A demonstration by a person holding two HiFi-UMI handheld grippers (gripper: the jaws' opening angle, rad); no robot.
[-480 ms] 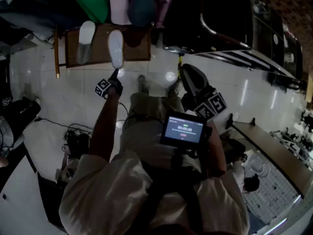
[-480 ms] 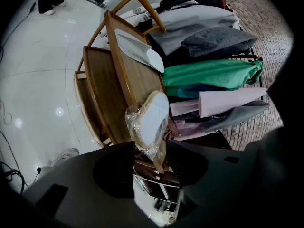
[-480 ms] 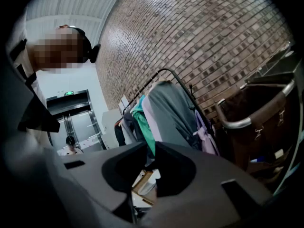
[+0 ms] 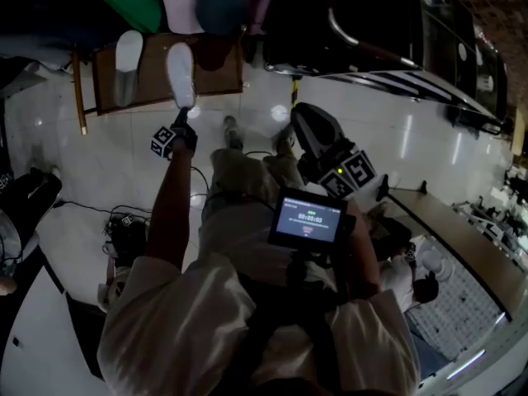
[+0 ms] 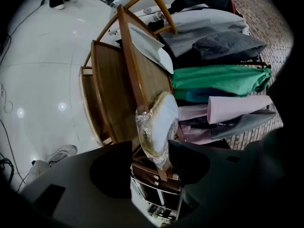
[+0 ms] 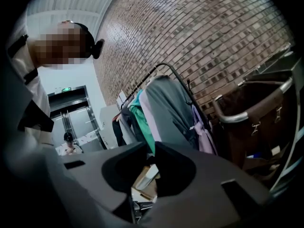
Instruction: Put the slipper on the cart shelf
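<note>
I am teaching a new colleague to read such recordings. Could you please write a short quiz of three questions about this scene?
1. True or false: the right gripper holds a slipper.
2. What stands between the jaws of the left gripper? A) a red cup; B) a white slipper in clear plastic; C) a folded newspaper.
3. How many slippers does the head view show at the wooden cart shelf?
Key: 1. False; nothing is between its jaws. 2. B. 3. Two: the one at the left gripper and a second slipper lying further left on the shelf.
</note>
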